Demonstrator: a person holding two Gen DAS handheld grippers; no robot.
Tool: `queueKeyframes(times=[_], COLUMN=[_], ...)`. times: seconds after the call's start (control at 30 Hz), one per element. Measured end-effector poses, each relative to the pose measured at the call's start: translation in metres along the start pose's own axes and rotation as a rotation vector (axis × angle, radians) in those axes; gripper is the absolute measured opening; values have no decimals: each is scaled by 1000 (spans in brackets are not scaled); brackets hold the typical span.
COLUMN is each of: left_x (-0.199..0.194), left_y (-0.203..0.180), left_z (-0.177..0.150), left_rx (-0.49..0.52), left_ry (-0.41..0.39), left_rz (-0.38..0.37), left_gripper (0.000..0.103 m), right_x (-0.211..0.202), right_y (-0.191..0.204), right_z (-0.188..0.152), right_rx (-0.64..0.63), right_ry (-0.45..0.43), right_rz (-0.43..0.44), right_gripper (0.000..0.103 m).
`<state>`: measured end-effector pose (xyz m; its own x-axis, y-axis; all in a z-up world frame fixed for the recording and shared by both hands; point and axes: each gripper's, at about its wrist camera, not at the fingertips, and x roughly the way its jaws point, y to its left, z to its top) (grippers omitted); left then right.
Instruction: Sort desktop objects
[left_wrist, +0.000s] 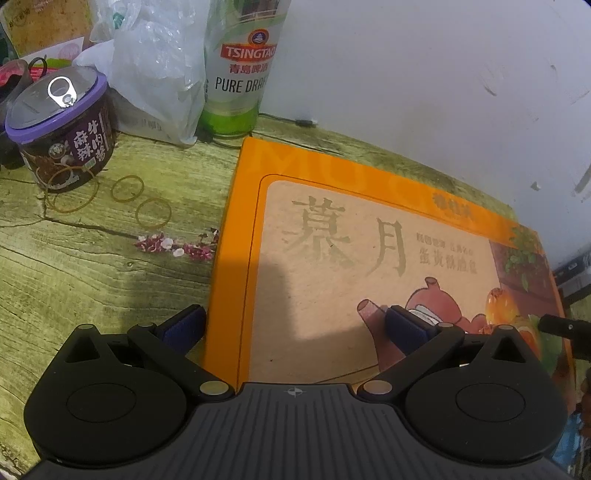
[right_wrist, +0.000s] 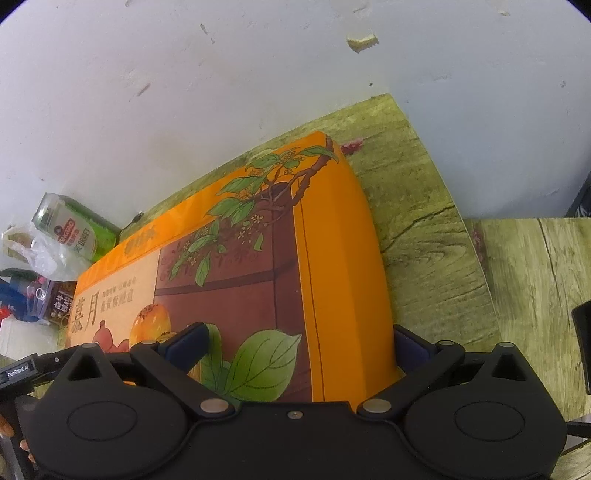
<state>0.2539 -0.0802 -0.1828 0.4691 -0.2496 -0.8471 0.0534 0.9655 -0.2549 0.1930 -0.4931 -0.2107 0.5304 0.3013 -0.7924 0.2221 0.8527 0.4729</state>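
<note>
The big orange gift box (left_wrist: 369, 258) is lying flat on the worktop (left_wrist: 92, 277), its far long edge running near the white wall (left_wrist: 424, 74). Both claws are standing spread wide and gripping nothing: the left claw (left_wrist: 295, 325) is straddling the box's left edge, one finger outside it and one over the lid, while the right claw (right_wrist: 301, 343) is straddling the right edge likewise. If the box is to be shifted, both sides should be pinching evenly at the rim so the broad, smooth cardboard lid is not tilting or sliding. Left of the box are standing a glossy green beer can (left_wrist: 240, 74), a crinkled plastic bag (left_wrist: 155, 66) and a purple-lidded tin (left_wrist: 62, 136) with a pull ring; thin rubber bands (left_wrist: 127, 188) are lying loose beside it, limp and easy to snag
</note>
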Motion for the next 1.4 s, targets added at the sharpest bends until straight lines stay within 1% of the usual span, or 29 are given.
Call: queueKeyframes(times=[0.07,0.13,0.23,0.3,0.37,0.43,0.5,0.53,0.57,0.6,0.67,0.7,0.73,0.8,0.83,0.9,0.93,1.0,1.07,1.1,1.17,1.23,1.27,1.3,1.33,1.37,1.4], left_x=[-1,-9,-32,-43,-50,-53,-46,-42,-42,-41,-40,-39,-38,-37,-37,-41,-44,-48,-55,-53,-40,-24,-14,-6,-1,0,0], left_y=[1,5,-1,-8,-20,-33,-42,-43,-42,-39,-35,-33,-30,-23,-19,-19,-19,-20,-23,-28,-39,-41,-40,-41,-45,-48,-47], left_z=[0,-4,-15,-25,-38,-52,-63,-67,-68,-68,-68,-68,-68,-67,-67,-65,-64,-62,-54,-47,-32,-17,-13,-12,-14,-17,-18], left_rx=[1,7,60,98,156,231,296,308,292,277,255,248,229,192,175,174,174,174,200,215,239,253,252,267,305,333,326], left_ry=[-2,-8,-49,-55,-51,-60,-45,-38,-57,-59,-66,-61,-60,-54,-50,-64,-71,-85,-143,-157,-155,-147,-126,-128,-133,-142,-145], left_rz=[2,42,68,69,76,100,142,157,151,146,141,135,125,95,81,84,86,90,84,82,86,66,65,86,115,128,124], left_gripper=[103,103,103,103,103,103,101,102,103,103,103,103,103,103,103,103,101,100,100,101,100,101,103,103,103,103,103], right_x=[-1,-6,-29,-47,-63,-73,-77,-78,-78,-74,-63,-56,-50,-45,-44,-42,-42,-44,-47,-44,-34,-16,-4,6,15,18,20], right_y=[-2,-3,-5,3,19,38,57,66,75,83,94,95,95,95,97,101,102,105,109,111,115,116,116,116,116,119,123], right_z=[0,-3,-11,-18,-31,-47,-63,-70,-77,-81,-86,-86,-87,-84,-80,-76,-72,-64,-51,-42,-21,-1,7,13,16,16,14], right_rx=[7,16,15,-63,-194,-313,-418,-467,-515,-553,-601,-608,-606,-592,-590,-593,-588,-574,-564,-564,-546,-506,-491,-478,-480,-507,-537], right_ry=[-2,-11,-56,-87,-107,-107,-102,-99,-96,-85,-46,-23,-8,-10,6,35,51,65,49,38,22,30,42,55,65,54,62], right_rz=[0,-5,-52,-101,-155,-188,-204,-210,-215,-217,-227,-232,-239,-235,-239,-250,-247,-232,-220,-225,-223,-219,-226,-232,-234,-243,-263], right_gripper=[102,102,102,102,100,99,92,91,87,79,67,66,67,68,68,68,68,48,48,48,48,47,44,42,42,42,42])
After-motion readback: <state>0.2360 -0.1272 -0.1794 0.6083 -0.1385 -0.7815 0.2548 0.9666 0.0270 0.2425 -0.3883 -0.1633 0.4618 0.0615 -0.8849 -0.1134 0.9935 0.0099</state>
